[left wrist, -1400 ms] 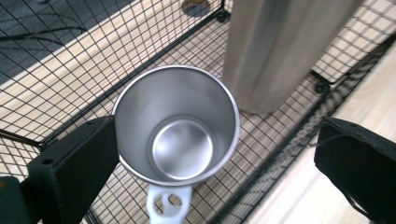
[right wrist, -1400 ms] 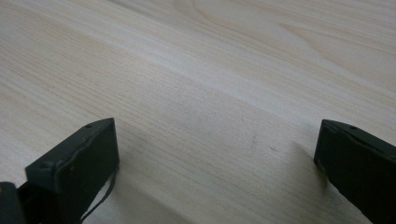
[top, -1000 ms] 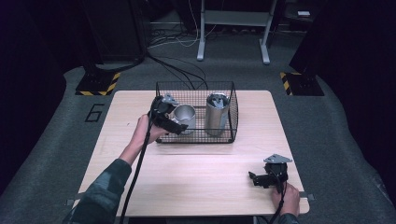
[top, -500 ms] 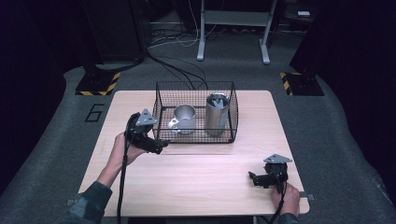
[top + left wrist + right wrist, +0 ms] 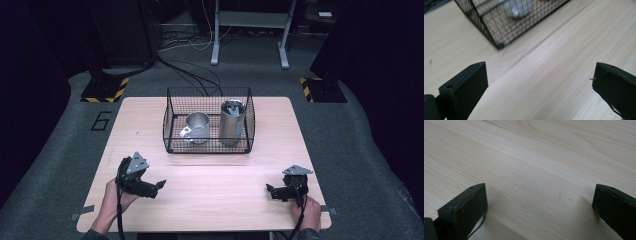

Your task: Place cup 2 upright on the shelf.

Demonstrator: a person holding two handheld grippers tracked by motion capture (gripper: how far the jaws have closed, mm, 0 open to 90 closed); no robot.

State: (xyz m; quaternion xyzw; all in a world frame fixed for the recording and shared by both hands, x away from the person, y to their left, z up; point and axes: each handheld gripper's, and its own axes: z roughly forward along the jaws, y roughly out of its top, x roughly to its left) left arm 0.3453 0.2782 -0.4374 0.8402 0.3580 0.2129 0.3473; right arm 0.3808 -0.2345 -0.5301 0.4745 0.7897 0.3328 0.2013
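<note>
Left gripper [image 5: 159,186] has pulled back from the wire basket [image 5: 208,148] over the last second; a second ago it was at the basket's left wall by the mug, now it sits near the table's [image 5: 210,210] front-left corner, well apart from the basket; jaws spread wide, nothing between them, bare wood in the gap in the left gripper view; basket's near corner [image 5: 499,45] shows ahead of them, mug a grey blur [image 5: 517,8] behind the mesh.

Right gripper [image 5: 270,190] hasn't moved in that time; parked near the front-right corner, pointing left; jaws spread wide and empty, only table grain [image 5: 536,170] between them.

Read: looks like a release-and-retreat; mug is left in the basket, both hands back at the front edge; I'd judge the placing step done, nothing left in hand.

Where things are: basket stands at the middle of the table towards the back edge; steel mug [image 5: 197,126] in its left half, upright, handle facing front-left; tall steel cup [image 5: 232,120] in its right half, upright, something crumpled and grey in its mouth, can't tell what; the two stand near each other, can't tell if touching.

Count: one basket, one mug, one tall cup, two grippers; nothing loose on the table outside the basket.
</note>
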